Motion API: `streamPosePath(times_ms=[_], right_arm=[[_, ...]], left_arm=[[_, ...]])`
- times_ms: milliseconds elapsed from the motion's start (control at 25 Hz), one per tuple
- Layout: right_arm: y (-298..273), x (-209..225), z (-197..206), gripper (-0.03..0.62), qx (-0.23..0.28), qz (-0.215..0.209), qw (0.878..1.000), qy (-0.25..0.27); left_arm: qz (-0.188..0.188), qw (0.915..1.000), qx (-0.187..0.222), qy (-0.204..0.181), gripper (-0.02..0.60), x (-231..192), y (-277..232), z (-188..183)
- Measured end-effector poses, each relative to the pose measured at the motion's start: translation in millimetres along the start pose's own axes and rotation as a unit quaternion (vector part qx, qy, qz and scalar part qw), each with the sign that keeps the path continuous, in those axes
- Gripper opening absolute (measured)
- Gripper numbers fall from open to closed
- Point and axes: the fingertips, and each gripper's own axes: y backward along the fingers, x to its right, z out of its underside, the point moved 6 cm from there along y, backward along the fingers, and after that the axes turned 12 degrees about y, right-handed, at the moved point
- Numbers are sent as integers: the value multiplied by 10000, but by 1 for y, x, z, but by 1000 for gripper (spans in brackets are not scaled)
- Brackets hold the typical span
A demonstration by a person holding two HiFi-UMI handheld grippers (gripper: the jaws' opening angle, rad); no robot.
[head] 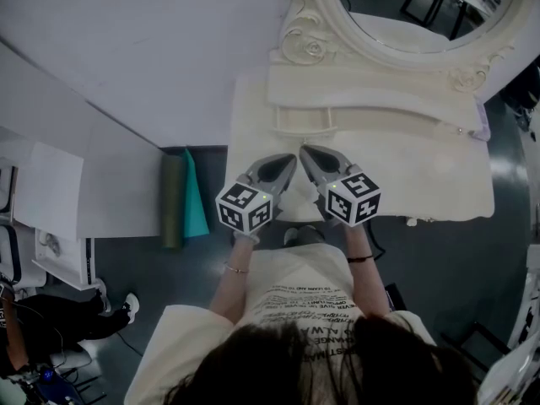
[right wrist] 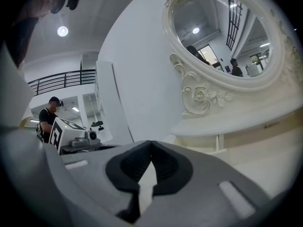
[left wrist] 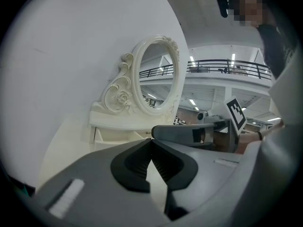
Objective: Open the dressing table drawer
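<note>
The cream dressing table (head: 439, 175) stands against a white wall, with an oval carved mirror (head: 422, 7) over a low shelf unit (head: 363, 99). Both grippers hover side by side above the near part of the table top, pointing at the shelf unit. My left gripper (head: 291, 159) is shut, its pads meeting with nothing between them (left wrist: 151, 142). My right gripper (head: 305, 151) is shut and empty too (right wrist: 150, 144). A small open compartment (left wrist: 110, 135) shows under the shelf in the left gripper view. No drawer front is visible in any view.
On the floor left of the table stand a dark green roll (head: 173, 201) and a teal sheet (head: 195, 197). A white desk (head: 51, 192) lies further left. A person in a cap (right wrist: 47, 118) stands in the background of the right gripper view.
</note>
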Motion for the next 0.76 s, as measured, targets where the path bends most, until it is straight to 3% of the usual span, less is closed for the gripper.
streamPosePath(times_ms=[760], right_arm=[[-6, 8, 7, 3, -81, 54, 9999, -127]], left_arm=[[31, 10000, -15, 93, -6, -9, -4, -1]])
